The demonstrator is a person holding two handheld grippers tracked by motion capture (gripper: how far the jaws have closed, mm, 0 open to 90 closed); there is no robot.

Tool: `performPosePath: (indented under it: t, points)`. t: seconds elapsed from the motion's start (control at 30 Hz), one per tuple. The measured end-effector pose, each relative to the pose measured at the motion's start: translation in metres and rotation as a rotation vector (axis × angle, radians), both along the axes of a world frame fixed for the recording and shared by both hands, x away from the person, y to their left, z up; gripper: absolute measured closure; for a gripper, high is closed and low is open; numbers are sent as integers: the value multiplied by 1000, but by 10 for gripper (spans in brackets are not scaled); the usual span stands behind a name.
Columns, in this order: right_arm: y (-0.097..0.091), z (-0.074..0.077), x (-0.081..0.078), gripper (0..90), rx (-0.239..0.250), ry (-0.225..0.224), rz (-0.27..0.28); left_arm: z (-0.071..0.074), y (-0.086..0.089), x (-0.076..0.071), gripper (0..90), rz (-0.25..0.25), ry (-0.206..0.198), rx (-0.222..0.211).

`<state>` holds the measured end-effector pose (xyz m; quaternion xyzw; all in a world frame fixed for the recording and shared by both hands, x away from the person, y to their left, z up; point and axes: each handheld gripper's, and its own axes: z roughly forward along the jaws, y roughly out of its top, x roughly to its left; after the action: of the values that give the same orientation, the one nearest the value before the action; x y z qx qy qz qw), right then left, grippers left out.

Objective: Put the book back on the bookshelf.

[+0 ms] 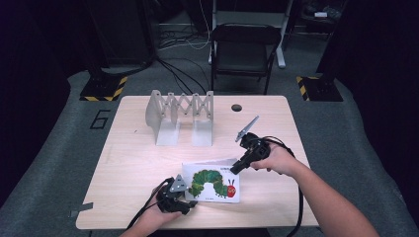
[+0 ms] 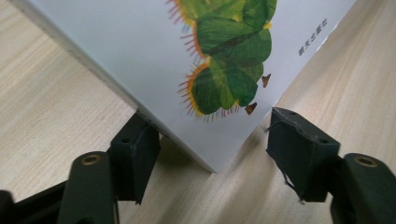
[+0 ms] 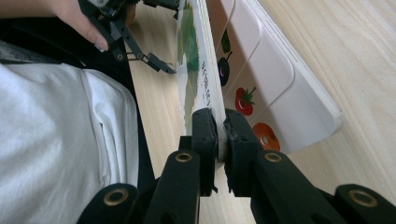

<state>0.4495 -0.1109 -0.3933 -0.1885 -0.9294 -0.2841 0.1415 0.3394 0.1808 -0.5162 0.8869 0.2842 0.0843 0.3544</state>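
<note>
Picture book (image 1: 213, 182), the one with a green caterpillar on its white cover, lies near the front edge of the wooden table (image 1: 133, 163), between the two hands. Nearest the person, the left gripper (image 1: 190, 201) sits at the book's front left corner; in the left gripper view that corner (image 2: 210, 158) pokes in between the jaws, which stand apart, one jaw just at the book's edge and the other clear of it. Across the book, the right gripper (image 1: 236, 168) is clamped on the front cover (in the right gripper view the cover (image 3: 198, 65) stands raised off the pages with fruit pictures (image 3: 252, 74)). Farther back, a pale accordion-style book rack (image 1: 181, 116) stands on the table. Beyond the table, a black folding chair (image 1: 244, 49) is on the grey floor.
</note>
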Motion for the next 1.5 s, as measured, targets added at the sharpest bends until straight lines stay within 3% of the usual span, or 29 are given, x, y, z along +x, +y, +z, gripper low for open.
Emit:
performPosePath:
  t: [0.2,0.43,0.57,0.6,0.7,0.97,1.33,1.5]
  points:
    - [0,1,-6,837,-5,-45,25,1,5,1,376,4,5,-19]
    - [0,1,-14,828,-29,-140,77,3,6,2,388,16,9,-45]
    - [1,1,-16,824,-39,-155,78,3,7,3,404,17,1,-64]
    - [2,0,-16,822,-37,-188,101,4,7,3,414,23,6,-76]
    - [3,-1,-18,821,-39,-200,114,5,9,4,426,29,-1,-91]
    - [7,-6,-23,805,-61,-311,140,8,13,6,498,49,4,-109]
    - [9,-7,-25,795,-76,-371,167,11,16,11,518,45,25,-112]
    - [12,-7,-27,795,-78,-376,167,13,19,12,516,50,34,-113]
